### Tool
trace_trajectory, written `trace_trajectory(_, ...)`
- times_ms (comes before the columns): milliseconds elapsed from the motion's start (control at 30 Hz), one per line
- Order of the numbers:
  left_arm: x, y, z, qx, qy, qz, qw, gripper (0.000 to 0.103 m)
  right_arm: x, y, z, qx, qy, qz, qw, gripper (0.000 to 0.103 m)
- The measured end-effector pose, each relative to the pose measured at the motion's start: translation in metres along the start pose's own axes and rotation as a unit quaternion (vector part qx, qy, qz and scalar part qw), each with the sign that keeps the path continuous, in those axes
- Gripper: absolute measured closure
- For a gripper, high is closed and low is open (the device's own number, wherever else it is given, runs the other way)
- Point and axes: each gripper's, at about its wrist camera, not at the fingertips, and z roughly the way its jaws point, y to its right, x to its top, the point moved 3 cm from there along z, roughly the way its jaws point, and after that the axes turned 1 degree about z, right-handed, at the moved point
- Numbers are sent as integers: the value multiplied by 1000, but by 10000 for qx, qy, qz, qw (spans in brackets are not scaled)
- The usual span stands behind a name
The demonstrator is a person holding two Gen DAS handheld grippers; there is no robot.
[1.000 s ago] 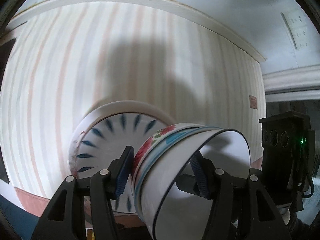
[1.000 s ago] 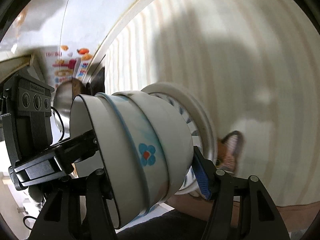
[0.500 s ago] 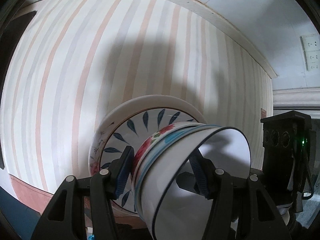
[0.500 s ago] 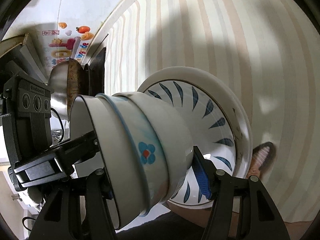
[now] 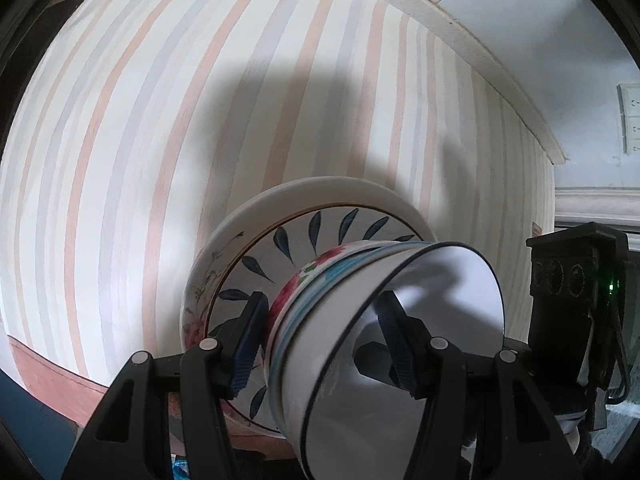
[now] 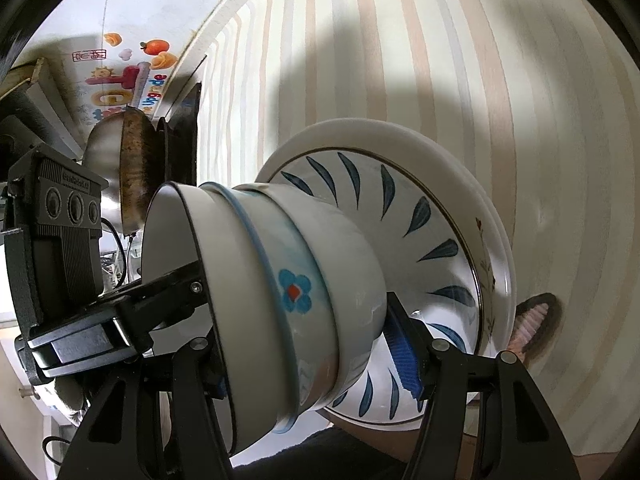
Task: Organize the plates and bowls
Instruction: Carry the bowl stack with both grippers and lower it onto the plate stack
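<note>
A stack of nested white bowls (image 5: 360,280), with red flowers and a blue band, lies on its side in both wrist views. My left gripper (image 5: 320,304) is shut on its wall, one finger inside and one outside. My right gripper (image 6: 304,320) is shut on the opposite wall of the bowl stack (image 6: 296,280), near its blue flower mark. Just past the bowls lie stacked plates (image 5: 280,216), blue leaves inside a white rim, also (image 6: 400,140), on a striped tablecloth (image 5: 160,120). Whether the bowls touch the top plate I cannot tell.
In the right wrist view a rusty pan with a steel lid (image 6: 128,160) stands at the left by a dark cooktop (image 6: 188,120) and a colourful box (image 6: 120,72). A pink and brown object (image 6: 532,320) lies beyond the plates. Wall sockets (image 5: 630,120) are at the right.
Both grippers have sunk with the bowl stack toward the plates, which now show larger and more fully. The grips have not changed.
</note>
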Motion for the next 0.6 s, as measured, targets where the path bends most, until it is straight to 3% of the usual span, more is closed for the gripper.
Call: trace_trajectory(600, -2, -4, -1, 85, 78, -65, 9999, 48, 5, -4, 7, -74, -53, -129, 9999, 39)
